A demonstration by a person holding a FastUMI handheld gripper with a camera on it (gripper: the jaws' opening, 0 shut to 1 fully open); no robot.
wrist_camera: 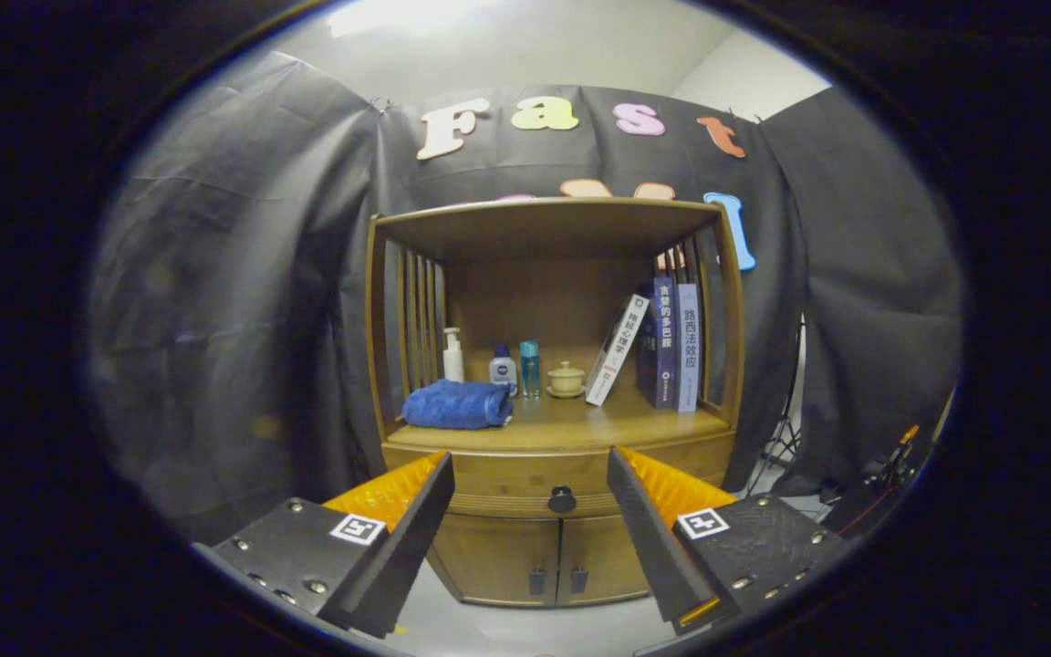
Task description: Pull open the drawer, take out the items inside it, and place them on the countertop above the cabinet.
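Black cloth draped all around as booth wall, pale floor below, wooden cabinet (555,401) set square against the cloth. Open shelf bay above, with slatted sides and a flat roof. Countertop (571,425) carrying, from 9 o'clock across to 3 o'clock: folded blue towel (458,405) at the front, white pump bottle (452,356) behind it, small white bottle with a blue cap (503,367), slim teal bottle (530,369), small lidded cup on a saucer (567,380), one white book (616,350) leaning toward 1 o'clock, two dark books (675,347) standing upright against the slats.

Drawer (544,484) directly under the countertop, closed, long axis running 9 to 3 o'clock, front face turned toward the camera, round dark knob (562,499) at its middle. Two closed cupboard doors (535,558) beneath, small handles side by side at the seam. Stand legs and cables on the floor at 4 o'clock of the cabinet.

Hand-held gripper (530,497) level, pointed straight at the cabinet front, spread wide and holding nothing, the fingers (416,520) apart from the wood. Knob between the fingers, beyond their tips, nothing standing in between. Contents of the drawer hidden.
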